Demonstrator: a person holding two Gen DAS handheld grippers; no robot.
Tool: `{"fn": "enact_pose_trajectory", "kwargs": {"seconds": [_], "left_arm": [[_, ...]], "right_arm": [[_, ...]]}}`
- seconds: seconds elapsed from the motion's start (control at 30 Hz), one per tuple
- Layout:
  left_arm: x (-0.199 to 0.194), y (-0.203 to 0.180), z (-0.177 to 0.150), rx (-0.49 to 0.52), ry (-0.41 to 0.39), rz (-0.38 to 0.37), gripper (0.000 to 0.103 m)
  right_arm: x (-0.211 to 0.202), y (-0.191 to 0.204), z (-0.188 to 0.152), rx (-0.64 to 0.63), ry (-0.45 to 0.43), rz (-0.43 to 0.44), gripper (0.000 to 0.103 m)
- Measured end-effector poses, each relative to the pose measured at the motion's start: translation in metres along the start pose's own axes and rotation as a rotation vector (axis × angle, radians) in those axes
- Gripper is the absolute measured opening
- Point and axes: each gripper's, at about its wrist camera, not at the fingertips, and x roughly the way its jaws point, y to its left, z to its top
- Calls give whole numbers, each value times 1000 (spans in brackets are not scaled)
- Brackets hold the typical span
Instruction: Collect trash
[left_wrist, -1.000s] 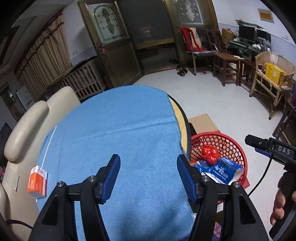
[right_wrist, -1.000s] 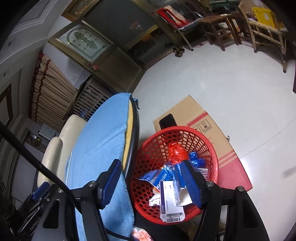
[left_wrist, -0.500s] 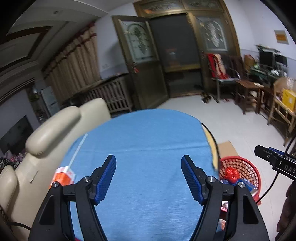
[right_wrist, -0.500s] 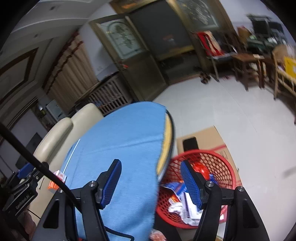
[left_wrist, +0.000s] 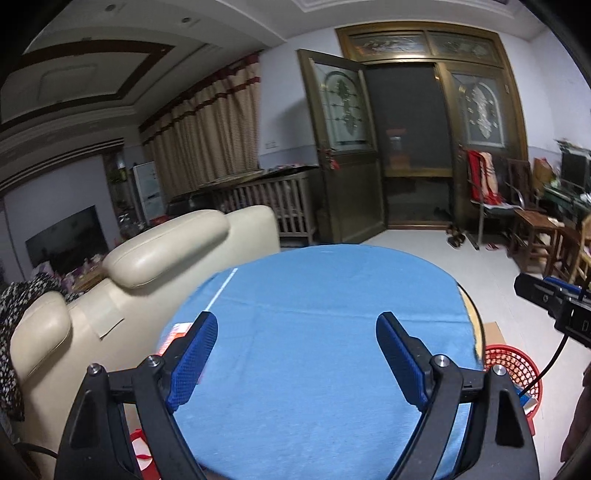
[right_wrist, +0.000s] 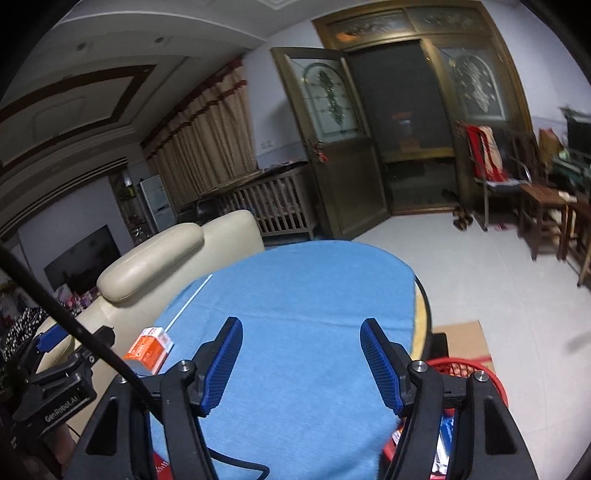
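An orange and white carton (right_wrist: 149, 349) lies at the left edge of the round table under a blue cloth (right_wrist: 306, 295); in the left wrist view the carton (left_wrist: 173, 334) peeks out behind the left finger. The red mesh basket (left_wrist: 515, 369) with trash stands on the floor to the table's right, its rim (right_wrist: 491, 373) low in the right wrist view. My left gripper (left_wrist: 297, 350) hovers over the cloth, jaws opening wide with nothing between them. My right gripper (right_wrist: 301, 356) is open and empty above the cloth. The left tool's body (right_wrist: 55, 384) shows at the left, the right tool (left_wrist: 554, 302) at the right.
A cream sofa (left_wrist: 155, 258) presses against the table's left side. Flattened cardboard (right_wrist: 463, 339) lies on the floor beside the basket. Wooden chairs (left_wrist: 532, 229) and a slatted crib (left_wrist: 273, 206) stand farther off, with a dark doorway (left_wrist: 410, 147) behind.
Both grippers rose and swung from the basket side toward the table, tilting up so the room fills the views. The left jaws spread wider. The carton came into the right wrist view.
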Motion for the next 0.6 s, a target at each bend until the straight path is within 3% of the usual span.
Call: {"fn": "enact_pose_trajectory", "kwargs": {"seconds": [0.1, 0.17, 0.37, 0.6], "left_arm": [[0, 20, -2, -27, 2, 21, 90], [-3, 32, -7, -46, -5, 39, 96], [-11, 69, -15, -85, -42, 109, 96], [-14, 95, -24, -95, -29, 139, 96]], "right_arm": [[2, 24, 3, -18, -7, 18, 70], [3, 38, 3, -37, -7, 24, 70], [5, 88, -4, -112, -26, 46, 70], [8, 124, -16, -154, -46, 87, 71]]}}
